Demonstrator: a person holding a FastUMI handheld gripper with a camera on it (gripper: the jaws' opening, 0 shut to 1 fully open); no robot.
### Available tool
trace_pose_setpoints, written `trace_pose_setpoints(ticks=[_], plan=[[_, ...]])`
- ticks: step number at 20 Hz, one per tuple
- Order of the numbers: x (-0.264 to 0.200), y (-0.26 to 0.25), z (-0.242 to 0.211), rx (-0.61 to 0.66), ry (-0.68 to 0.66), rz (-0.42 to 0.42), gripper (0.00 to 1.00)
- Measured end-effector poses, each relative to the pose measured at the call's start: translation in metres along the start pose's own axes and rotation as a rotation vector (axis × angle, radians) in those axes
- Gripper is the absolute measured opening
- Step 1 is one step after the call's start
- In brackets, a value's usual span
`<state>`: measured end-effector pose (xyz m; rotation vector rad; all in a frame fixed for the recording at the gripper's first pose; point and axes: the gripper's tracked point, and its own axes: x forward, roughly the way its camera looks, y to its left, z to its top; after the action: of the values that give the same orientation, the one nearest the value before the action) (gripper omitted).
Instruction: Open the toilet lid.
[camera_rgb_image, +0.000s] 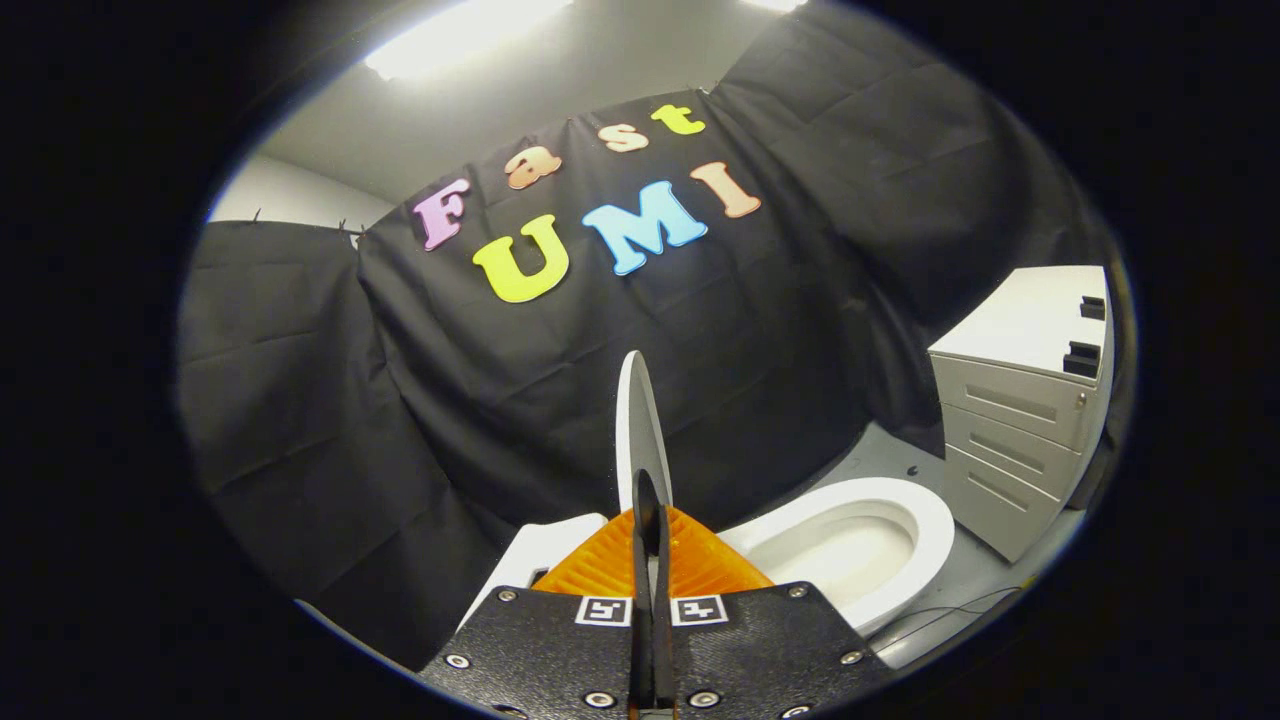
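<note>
1. The toilet lid (640, 430) stands raised on edge, seen thin-side on, just beside the open toilet bowl (850, 545).
2. The gripper (650, 520) has its jaws clenched on the lid's lower edge — grasping it.
3. The lid looks rigid, smooth plastic — likely light, slippery; its rim suits holding.
4. A drawer cabinet (1010, 440) stands beyond the bowl.

Toilet lid (638, 420) and bowl (860, 560) smooth glossy; wall cloth (400, 400) matt, creased; drawer cabinet (1010, 440) smooth, satin finish.
</note>
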<state>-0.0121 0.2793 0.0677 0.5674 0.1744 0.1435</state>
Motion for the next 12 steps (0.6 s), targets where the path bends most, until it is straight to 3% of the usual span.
trace_pose_setpoints(ticks=[8,12], plan=[[-0.001,0.055,-0.016,-0.136,-0.017,0.058,0.0],[0.001,0.077,-0.028,-0.146,-0.018,0.097,0.0]])
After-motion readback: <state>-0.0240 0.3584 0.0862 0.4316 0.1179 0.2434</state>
